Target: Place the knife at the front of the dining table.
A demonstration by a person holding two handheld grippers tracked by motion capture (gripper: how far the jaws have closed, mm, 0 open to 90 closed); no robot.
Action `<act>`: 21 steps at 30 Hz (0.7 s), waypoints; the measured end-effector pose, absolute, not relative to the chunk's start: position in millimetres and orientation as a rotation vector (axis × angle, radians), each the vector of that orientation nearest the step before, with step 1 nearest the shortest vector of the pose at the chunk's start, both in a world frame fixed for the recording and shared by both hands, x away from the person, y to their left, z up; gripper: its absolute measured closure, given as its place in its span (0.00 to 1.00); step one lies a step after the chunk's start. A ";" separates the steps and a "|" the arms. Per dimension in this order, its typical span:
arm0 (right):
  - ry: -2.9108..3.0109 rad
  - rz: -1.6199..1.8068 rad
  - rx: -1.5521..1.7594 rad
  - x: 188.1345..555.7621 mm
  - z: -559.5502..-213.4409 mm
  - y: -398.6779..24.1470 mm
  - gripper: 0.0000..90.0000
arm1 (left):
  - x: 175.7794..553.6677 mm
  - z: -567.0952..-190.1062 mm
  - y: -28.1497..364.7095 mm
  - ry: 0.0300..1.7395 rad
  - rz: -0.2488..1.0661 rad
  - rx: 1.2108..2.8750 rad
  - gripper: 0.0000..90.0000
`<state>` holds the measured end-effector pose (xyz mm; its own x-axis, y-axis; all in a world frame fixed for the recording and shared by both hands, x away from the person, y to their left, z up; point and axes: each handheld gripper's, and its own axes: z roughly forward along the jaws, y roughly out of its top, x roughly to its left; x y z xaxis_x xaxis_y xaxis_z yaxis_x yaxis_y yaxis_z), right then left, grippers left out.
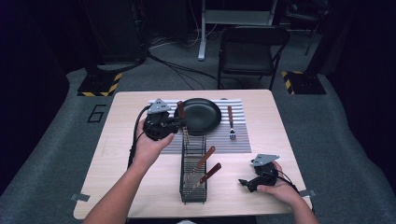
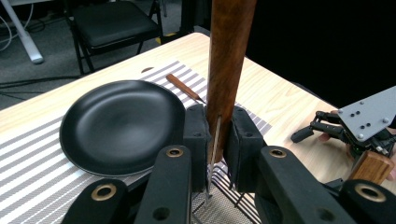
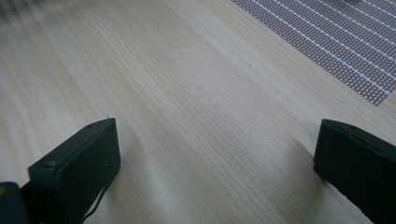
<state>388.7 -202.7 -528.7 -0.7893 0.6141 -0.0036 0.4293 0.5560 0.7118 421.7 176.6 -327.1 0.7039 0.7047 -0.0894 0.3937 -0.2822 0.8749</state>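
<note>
Numeral "6" [image 1: 96, 114] on grey floor, left of table [image 1: 121, 140]

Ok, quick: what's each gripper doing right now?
Left gripper: shut on a wooden-handled utensil, held over the rack.
Right gripper: open, holding nothing, low over the table.

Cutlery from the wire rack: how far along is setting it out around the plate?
Done: a fork lies on the striped mat, right of the black plate. In hand: the left hand-held gripper is shut on a wooden-handled utensil, raised above the wire rack. Left: two wooden-handled utensils are in the rack. The right hand-held gripper is open and empty over the table.
</note>
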 end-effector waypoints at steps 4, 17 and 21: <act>2.541 1.060 0.870 388.7 -528.7 -202.7 0.00 | 420.6 -318.3 179.5 0.852 0.393 1.896 0.89; 2.542 1.060 0.866 388.8 -528.7 -202.8 0.00 | 418.4 -297.5 192.4 0.858 0.424 1.867 0.89; 2.542 1.060 0.866 388.8 -528.8 -202.8 0.00 | 417.0 -294.5 198.5 0.862 0.430 1.853 0.89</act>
<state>388.8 -202.8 -528.8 -0.7909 0.6119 -0.0050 0.4272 0.5579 0.7115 417.0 198.5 -294.5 0.6819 0.7264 -0.0856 0.3682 -0.2398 0.8983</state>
